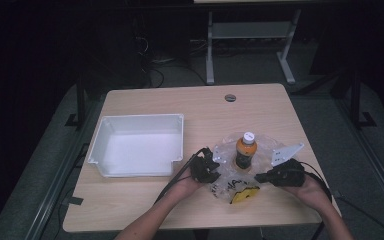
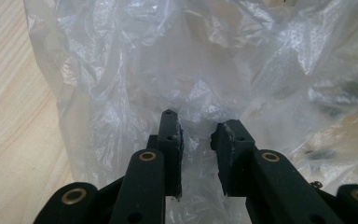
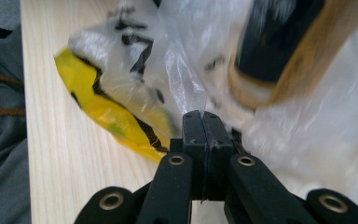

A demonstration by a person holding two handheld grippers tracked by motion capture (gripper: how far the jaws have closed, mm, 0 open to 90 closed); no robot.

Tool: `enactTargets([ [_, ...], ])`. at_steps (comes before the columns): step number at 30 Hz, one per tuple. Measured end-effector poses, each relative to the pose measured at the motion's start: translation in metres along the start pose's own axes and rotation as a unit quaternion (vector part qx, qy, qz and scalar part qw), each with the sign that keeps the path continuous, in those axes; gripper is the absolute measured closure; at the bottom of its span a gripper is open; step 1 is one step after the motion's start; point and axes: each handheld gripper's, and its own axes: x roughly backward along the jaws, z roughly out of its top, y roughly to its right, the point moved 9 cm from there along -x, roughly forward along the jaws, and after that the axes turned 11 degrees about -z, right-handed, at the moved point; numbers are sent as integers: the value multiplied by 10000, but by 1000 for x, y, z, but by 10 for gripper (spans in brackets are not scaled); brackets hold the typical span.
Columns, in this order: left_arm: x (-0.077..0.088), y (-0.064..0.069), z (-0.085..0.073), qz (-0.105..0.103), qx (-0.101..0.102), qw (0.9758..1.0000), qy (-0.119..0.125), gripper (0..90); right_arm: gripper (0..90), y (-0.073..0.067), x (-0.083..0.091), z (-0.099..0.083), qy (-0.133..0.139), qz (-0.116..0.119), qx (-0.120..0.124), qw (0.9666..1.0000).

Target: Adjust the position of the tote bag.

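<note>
A bottle (image 1: 245, 152) of orange drink with a white cap stands upright inside a crumpled clear plastic bag (image 1: 266, 146) right of the table's centre. The bag has a yellow and black printed patch (image 1: 243, 195) near the front. My left gripper (image 1: 211, 167) is at the bag's left side. In the left gripper view it (image 2: 198, 125) is open, its jaws a little apart with bag film (image 2: 168, 60) in and behind the gap. My right gripper (image 1: 260, 177) is at the bag's right front. It (image 3: 200, 114) is shut on a fold of the bag (image 3: 182, 74), with the blurred bottle (image 3: 279, 42) just beyond.
An empty white tray (image 1: 102, 130) sits on the left half of the wooden table (image 1: 180, 105). A round cable hole (image 1: 230, 97) lies near the far edge. Another desk's metal legs (image 1: 210, 50) stand on the floor beyond. The table's front edge is close behind both hands.
</note>
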Motion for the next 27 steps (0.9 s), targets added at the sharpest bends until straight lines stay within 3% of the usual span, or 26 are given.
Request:
enactTargets([
  [2,-1,0,0,22,-5,10000,16,738,896,1,-4,-13,-184,-1,-66,9998],
  [8,-2,1,1,-9,15,10000,62,741,896,3,-3,-26,-314,-37,-137,9994],
  [18,-4,3,2,-64,18,9999,124,739,894,3,1,-34,-320,-52,-250,9992],
  [21,-2,3,2,-116,44,9998,148,713,783,5,3,-33,-274,-137,-250,9992],
  [22,-2,3,2,-116,44,9998,148,690,783,5,3,-33,-274,-137,-250,9992],
  [23,2,3,4,-220,99,9994,266,680,712,6,8,-31,-132,-162,-301,9993],
  [24,2,3,4,-220,99,9994,266,671,712,6,8,-31,-132,-162,-301,9993],
  [27,9,5,9,-265,80,9987,425,638,614,9,23,-21,239,-276,-474,9982],
])
